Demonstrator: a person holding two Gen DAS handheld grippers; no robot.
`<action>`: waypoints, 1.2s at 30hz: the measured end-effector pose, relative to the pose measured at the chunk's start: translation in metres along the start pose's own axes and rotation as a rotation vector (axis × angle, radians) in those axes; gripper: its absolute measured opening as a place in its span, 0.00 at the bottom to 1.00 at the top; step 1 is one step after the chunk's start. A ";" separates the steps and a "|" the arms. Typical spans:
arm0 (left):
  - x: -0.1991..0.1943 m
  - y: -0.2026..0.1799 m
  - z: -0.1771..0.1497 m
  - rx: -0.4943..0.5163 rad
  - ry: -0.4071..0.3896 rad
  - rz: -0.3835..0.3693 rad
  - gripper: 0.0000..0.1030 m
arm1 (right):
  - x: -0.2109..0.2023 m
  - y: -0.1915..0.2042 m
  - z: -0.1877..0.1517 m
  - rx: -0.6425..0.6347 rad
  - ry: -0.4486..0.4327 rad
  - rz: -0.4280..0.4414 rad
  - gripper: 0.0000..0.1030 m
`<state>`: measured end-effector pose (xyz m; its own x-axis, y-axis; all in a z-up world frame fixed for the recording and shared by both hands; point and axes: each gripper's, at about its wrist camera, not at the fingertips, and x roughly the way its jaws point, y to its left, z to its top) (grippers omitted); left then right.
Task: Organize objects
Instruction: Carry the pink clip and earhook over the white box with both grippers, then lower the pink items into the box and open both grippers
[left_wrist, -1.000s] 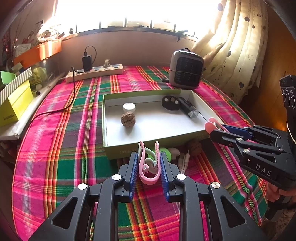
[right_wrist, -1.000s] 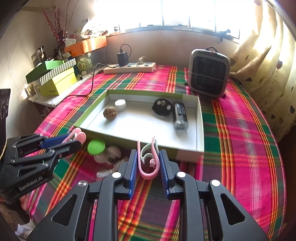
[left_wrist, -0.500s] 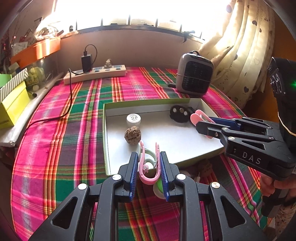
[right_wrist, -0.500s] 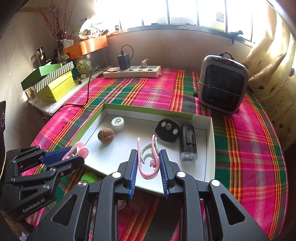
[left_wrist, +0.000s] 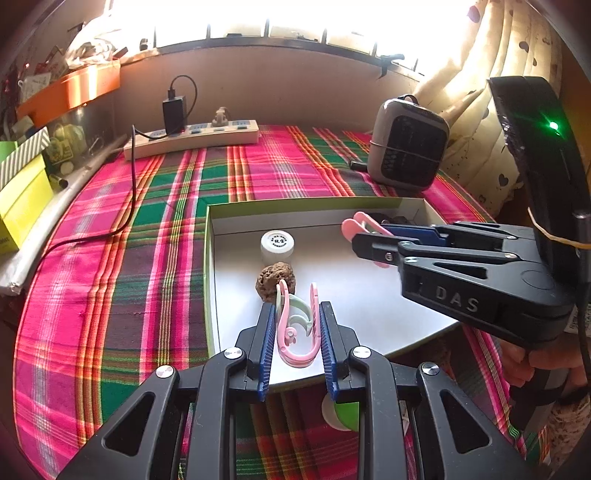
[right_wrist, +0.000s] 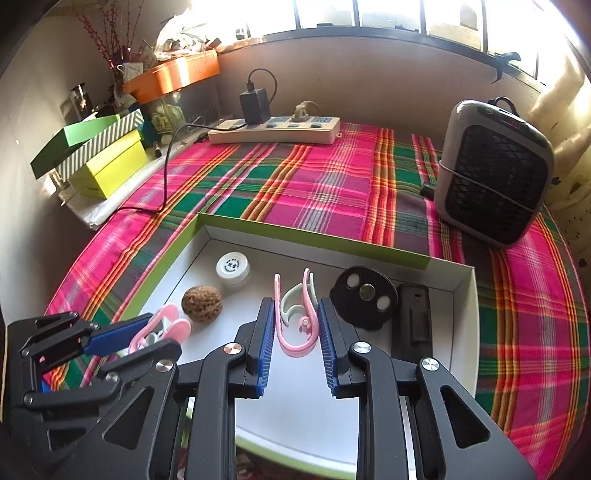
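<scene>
My left gripper (left_wrist: 297, 310) is shut on a pink and pale-green clip (left_wrist: 295, 350), hanging over the near left part of the white box with a green rim (left_wrist: 208, 258). My right gripper (right_wrist: 295, 306) is shut on a second pink clip (right_wrist: 293, 341), above the middle of the box (right_wrist: 314, 236). Each gripper shows in the other's view, the right gripper (left_wrist: 365, 234) to the right and the left gripper (right_wrist: 162, 334) at lower left. On the box floor lie a walnut (right_wrist: 202, 304), a white cap (right_wrist: 232, 267), a black round disc (right_wrist: 364, 295) and a black oblong device (right_wrist: 413, 317).
A grey heater (right_wrist: 495, 173) stands at the back right on the plaid cloth. A power strip (right_wrist: 275, 131) with a charger lies along the back wall, its cable trailing left. Yellow and green boxes (right_wrist: 110, 166) sit at the left edge. A green-and-white round thing (left_wrist: 341, 411) lies before the box.
Both grippers have moved forward with their clips, from in front of the box's near wall to above its floor. The right gripper has come further in and to the left.
</scene>
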<state>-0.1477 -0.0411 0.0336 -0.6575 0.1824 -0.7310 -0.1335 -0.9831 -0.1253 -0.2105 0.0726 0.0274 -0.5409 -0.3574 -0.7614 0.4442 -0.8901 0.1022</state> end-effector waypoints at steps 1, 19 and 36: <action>0.001 0.000 0.001 -0.002 -0.001 -0.001 0.20 | 0.003 0.000 0.002 -0.004 0.005 0.002 0.24; 0.023 -0.002 0.003 0.018 0.040 0.024 0.20 | 0.041 0.002 0.019 -0.030 0.067 0.007 0.24; 0.028 -0.004 0.003 0.039 0.052 0.036 0.20 | 0.049 0.005 0.019 -0.039 0.094 -0.004 0.24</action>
<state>-0.1680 -0.0323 0.0156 -0.6234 0.1445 -0.7685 -0.1397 -0.9875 -0.0725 -0.2481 0.0456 0.0029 -0.4740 -0.3242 -0.8186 0.4707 -0.8791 0.0756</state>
